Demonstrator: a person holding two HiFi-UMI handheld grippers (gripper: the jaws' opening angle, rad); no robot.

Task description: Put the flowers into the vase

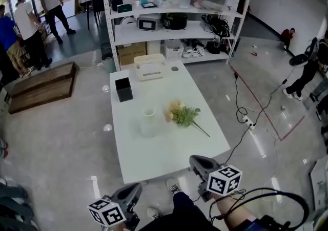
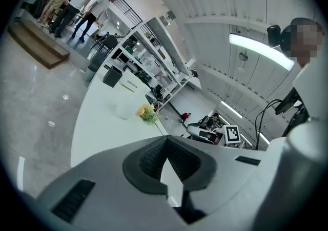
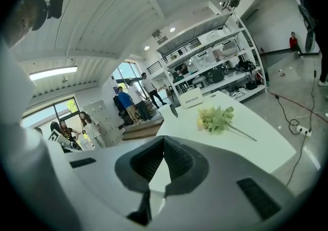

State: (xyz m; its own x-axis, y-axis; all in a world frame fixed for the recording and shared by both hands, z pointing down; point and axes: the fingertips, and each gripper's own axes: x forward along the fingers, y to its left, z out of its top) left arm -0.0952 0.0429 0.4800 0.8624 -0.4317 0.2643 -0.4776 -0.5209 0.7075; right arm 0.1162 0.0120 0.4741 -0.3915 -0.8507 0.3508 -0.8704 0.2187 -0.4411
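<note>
At the bottom of the head view, the left gripper (image 1: 129, 194) and right gripper (image 1: 201, 165) hover just short of the white table (image 1: 169, 153), both with jaws closed on nothing, while the flowers (image 1: 183, 115) lie mid-table just right of the clear vase (image 1: 148, 122).

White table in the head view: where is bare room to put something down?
The near end of the table is bare, from the vase and flowers to the front edge. The strip between the black box and vase is also bare. The middle is crowded: vase beside flowers.
</note>
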